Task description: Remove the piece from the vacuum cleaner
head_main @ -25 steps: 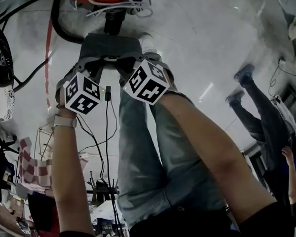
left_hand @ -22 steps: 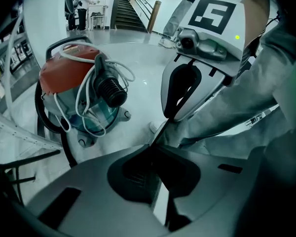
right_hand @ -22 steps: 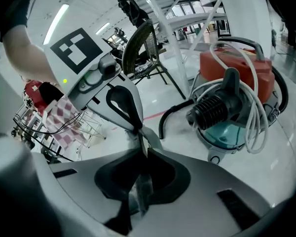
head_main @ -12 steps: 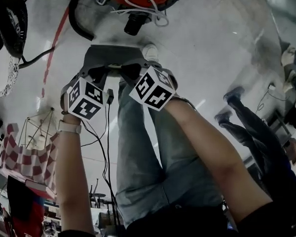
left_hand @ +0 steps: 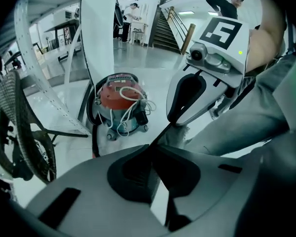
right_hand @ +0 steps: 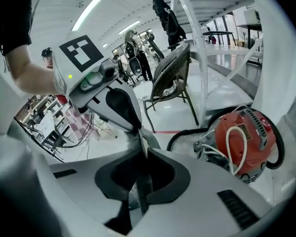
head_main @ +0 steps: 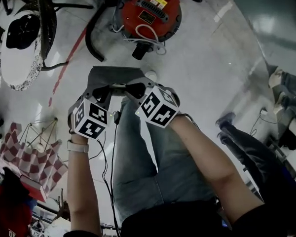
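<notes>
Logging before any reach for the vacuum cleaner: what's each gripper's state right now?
Left gripper: shut, nothing between its jaws.
Right gripper: shut, nothing between its jaws.

- Pale, glossy floor [head_main: 212,58], streaked with reflected ceiling light.
- Standing on it near the top of the head view: a round red vacuum cleaner [head_main: 147,14], a white cord looped over its top.
- Curving along the floor from its left side: a thick black hose [head_main: 90,33].
- Beyond the hose: a mesh-backed chair [right_hand: 172,75] on thin dark legs.
- Stuck flat to the floor, running diagonally below the hose: a red tape line [head_main: 64,68].
- Lower left: a red-and-white checked cloth [head_main: 32,159] draped over a thin frame.
- Planted near the vacuum cleaner: a white shoe [head_main: 150,76].
- Well to the right: a dark shoe [head_main: 226,119] of another person.
</notes>
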Available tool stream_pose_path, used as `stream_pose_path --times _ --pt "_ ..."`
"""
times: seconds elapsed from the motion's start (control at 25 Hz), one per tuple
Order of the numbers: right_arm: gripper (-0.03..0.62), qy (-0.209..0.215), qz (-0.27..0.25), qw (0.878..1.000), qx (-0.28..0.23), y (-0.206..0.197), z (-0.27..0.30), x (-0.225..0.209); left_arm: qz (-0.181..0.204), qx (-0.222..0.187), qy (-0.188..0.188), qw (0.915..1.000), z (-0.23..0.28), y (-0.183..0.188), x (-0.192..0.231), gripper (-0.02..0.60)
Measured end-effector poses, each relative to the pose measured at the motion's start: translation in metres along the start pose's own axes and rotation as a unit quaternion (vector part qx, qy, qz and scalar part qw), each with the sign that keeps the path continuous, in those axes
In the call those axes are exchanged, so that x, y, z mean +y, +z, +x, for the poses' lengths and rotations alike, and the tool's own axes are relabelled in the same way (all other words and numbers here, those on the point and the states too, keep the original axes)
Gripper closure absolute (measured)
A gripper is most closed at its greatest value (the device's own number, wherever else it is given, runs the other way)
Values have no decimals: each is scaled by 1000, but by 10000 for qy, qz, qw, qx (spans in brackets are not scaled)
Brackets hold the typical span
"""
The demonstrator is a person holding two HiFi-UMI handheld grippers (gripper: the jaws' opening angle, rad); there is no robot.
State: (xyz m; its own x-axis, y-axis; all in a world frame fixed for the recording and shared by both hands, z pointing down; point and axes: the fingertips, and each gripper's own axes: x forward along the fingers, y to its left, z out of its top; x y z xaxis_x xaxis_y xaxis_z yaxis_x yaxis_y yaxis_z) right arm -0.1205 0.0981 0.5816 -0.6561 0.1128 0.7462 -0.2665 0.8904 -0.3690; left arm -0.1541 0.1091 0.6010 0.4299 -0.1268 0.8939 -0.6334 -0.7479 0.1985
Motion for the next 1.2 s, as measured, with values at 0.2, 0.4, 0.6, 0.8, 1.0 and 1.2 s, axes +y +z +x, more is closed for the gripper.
stream_pose_path --times 0.2,0.4,0.6,0.8,1.0,1.2 --pt "539 5 -68 10000 -58 35 -51 15 100 -184 148 9997 -52 33 -10 548" --pt "539 -206 -276 9992 -188 77 -113 25 36 -631 403 9972 -109 78 -15 548" --pt "539 -404 -363 9980 -334 111 -182 49 114 -948 447 9944 -171 121 -38 548" --pt "540 -616 -377 9957 -573 141 -246 63 439 -1192 687 9895 -226 167 -52 548" --pt "543 -782 -265 9932 -818 167 -306 80 606 -1379 790 9854 -276 210 -68 548" --pt "546 -999 -360 9887 -1057 200 -360 87 713 -1532 789 9825 -322 253 -73 548"
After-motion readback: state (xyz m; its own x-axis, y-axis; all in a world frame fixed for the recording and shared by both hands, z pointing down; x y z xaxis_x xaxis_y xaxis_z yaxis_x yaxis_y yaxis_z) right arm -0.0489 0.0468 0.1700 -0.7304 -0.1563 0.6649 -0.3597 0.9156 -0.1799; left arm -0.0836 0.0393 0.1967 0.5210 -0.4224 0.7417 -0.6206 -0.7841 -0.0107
